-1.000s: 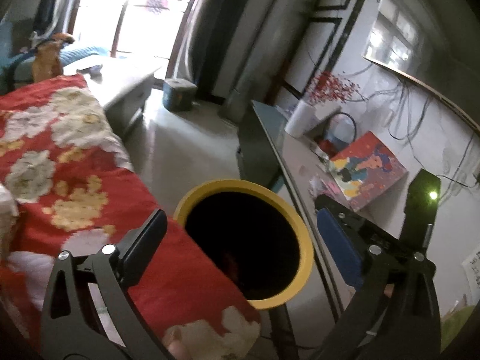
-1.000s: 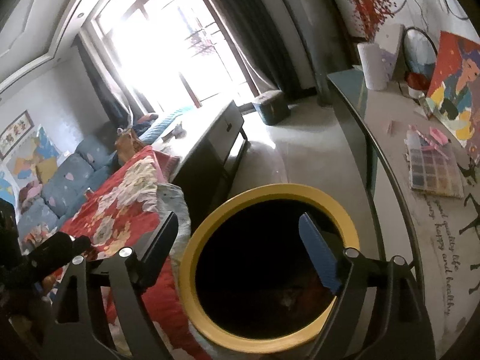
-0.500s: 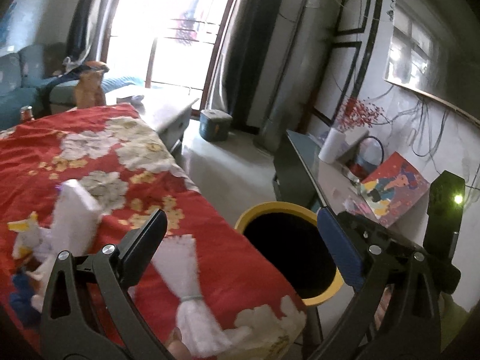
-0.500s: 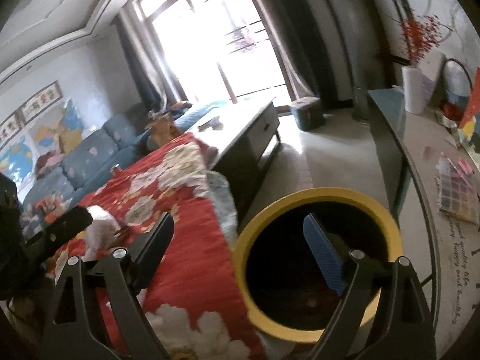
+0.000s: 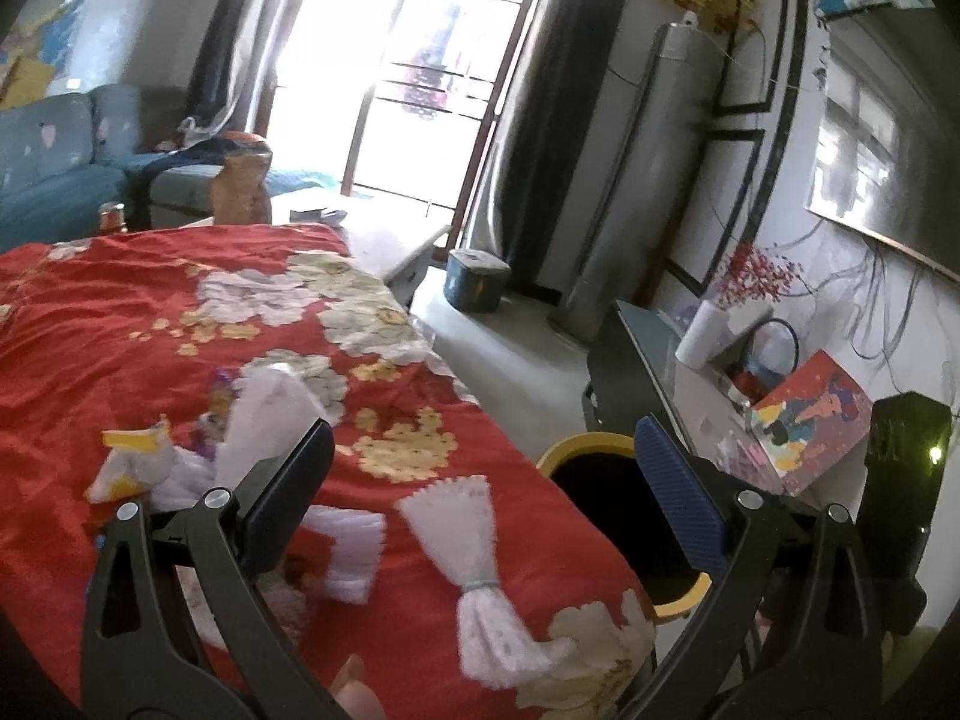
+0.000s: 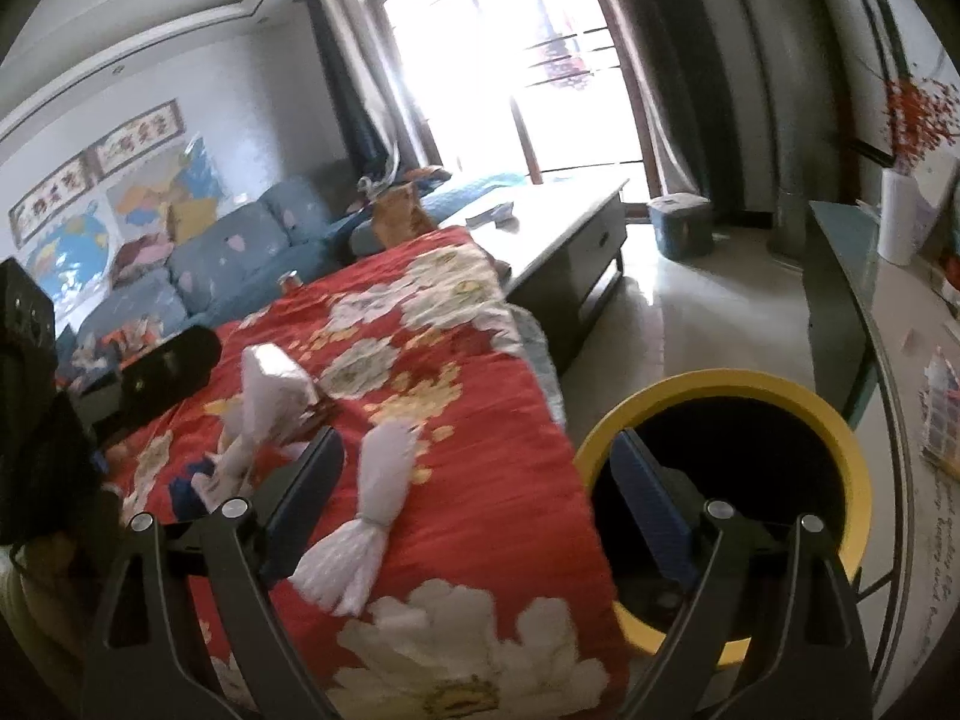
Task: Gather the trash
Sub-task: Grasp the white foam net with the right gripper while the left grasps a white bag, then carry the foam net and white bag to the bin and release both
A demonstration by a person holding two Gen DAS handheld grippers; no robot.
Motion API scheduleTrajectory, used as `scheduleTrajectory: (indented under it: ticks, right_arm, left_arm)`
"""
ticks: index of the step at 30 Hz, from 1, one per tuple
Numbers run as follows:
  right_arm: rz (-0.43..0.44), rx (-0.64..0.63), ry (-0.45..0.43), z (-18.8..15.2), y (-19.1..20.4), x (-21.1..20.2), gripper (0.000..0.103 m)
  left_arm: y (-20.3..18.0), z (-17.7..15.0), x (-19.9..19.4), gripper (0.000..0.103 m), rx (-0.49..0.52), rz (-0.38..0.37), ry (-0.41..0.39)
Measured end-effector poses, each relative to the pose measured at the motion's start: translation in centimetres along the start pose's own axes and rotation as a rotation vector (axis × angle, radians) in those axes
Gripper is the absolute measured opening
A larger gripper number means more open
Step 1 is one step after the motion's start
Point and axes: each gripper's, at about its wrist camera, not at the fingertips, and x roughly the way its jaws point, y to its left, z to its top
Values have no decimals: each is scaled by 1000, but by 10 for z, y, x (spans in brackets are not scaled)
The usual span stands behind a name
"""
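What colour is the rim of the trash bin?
Yellow rim around the bin's dark inside; the right wrist view shows it best.

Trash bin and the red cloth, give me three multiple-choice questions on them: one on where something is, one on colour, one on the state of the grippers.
1. Where does the trash bin stand?
A. On the sofa
B. Beside the edge of the red floral cloth
C. On the coffee table

2. What colour is the bin's rim?
A. Yellow
B. Green
C. White

3. How are the two hand-held grippers?
A. Both shut on trash
B. One holds a wrapper
C. Both open and holding nothing

Answers: 1 B, the bin sits right by the cloth's edge. 2 A, a yellow ring circles the dark opening. 3 C, the left hand-held gripper and right hand-held gripper show spread fingers with nothing between, and the white tied wrapper lies on the cloth.
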Motion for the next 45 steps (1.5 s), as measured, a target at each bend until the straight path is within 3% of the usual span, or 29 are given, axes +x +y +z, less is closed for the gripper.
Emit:
scheduleTrajectory:
  ticks: [17,23,31,35,39,45]
  right_arm:
    - [81,-142,127,-27,65,39,88]
    - [85,-160,185,-40,74,59,88]
    - [80,-153,267,-56,77,92,88]
    - [76,-159,296,-63,76,101,69]
    - [69,-164,288,-66,73,101,49]
    - [70,-150,281,-67,67,100,40]
  left_arm:
    - [72,-5,-28,92,-78,133,-17]
    - [91,-6,-21,92,-63,168,40]
    - [94,-2,15,92,-21,147,148]
    - [92,-2,40,91,-2,155,211]
    - [91,-3,59,79,3,165,254]
    - [93,-5,67,42,-23,170,265]
